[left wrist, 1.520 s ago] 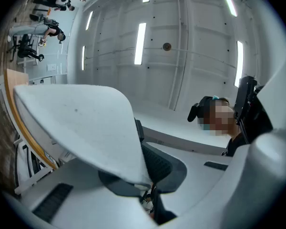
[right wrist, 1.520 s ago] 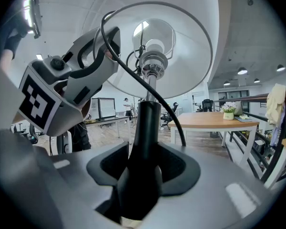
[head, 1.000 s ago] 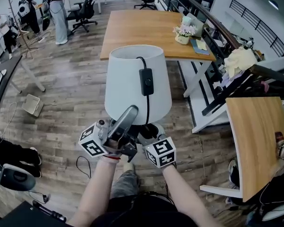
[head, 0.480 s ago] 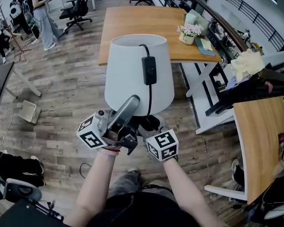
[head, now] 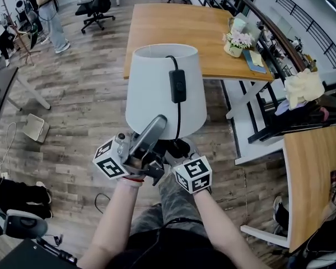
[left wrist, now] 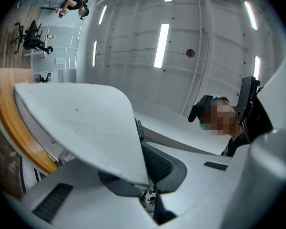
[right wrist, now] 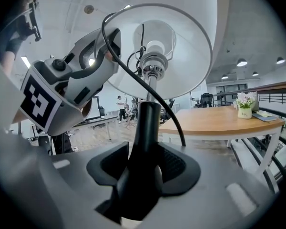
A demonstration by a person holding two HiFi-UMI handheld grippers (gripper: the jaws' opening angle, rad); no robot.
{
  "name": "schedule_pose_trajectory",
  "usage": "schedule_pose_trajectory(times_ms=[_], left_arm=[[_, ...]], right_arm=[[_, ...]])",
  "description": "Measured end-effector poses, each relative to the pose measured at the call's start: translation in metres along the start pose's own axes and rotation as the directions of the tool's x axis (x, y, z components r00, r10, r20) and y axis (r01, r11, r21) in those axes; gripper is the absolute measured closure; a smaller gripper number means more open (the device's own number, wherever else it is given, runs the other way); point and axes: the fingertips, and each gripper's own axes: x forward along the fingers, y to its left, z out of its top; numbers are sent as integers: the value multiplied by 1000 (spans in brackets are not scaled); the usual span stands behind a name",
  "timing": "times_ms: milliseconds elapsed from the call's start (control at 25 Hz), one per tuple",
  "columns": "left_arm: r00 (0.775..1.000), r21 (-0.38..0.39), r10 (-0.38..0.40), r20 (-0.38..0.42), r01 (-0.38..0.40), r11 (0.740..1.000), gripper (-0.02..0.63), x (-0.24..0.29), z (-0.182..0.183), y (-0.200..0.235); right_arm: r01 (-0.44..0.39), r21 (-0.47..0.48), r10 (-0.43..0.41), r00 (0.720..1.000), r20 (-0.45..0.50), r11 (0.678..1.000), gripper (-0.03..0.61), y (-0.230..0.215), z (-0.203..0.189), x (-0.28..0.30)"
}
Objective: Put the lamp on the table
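Observation:
I hold a lamp with a white shade (head: 157, 88) upright in front of me, above the wooden floor. A black cord with a switch (head: 177, 86) runs down the shade. My left gripper (head: 148, 142) is shut on the shade's lower wall, one finger lying up its outside; in the left gripper view the shade (left wrist: 81, 123) runs in between the pads. My right gripper (head: 176, 150) is shut on the lamp's black stem (right wrist: 145, 128), under the bulb and shade (right wrist: 181, 46). The wooden table (head: 173, 29) lies ahead, beyond the lamp.
A flower pot (head: 237, 41) and books sit at the table's right end, by a railing. A second wooden desk (head: 311, 167) is at my right. A white bin (head: 35, 126) stands on the floor at left. People (head: 45, 10) and office chairs (head: 98, 4) are far left.
I have stepped forward over the floor; the scene has shifted while the lamp stays held the same way in both grippers.

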Motion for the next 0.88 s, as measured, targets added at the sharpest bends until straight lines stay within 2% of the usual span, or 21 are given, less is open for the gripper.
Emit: schedule_pose_trajectory(times_ms=[480,880], left_arm=[[999,54,27,26,-28,998,609,29,59,79],[999,50,41,35,-42,998,611,64,84,157]], right_arm=[[-67,-16,67,998,10,998,382,-50,40,83],[-81,-13,81,997,-2,997,383,-116,60,139]])
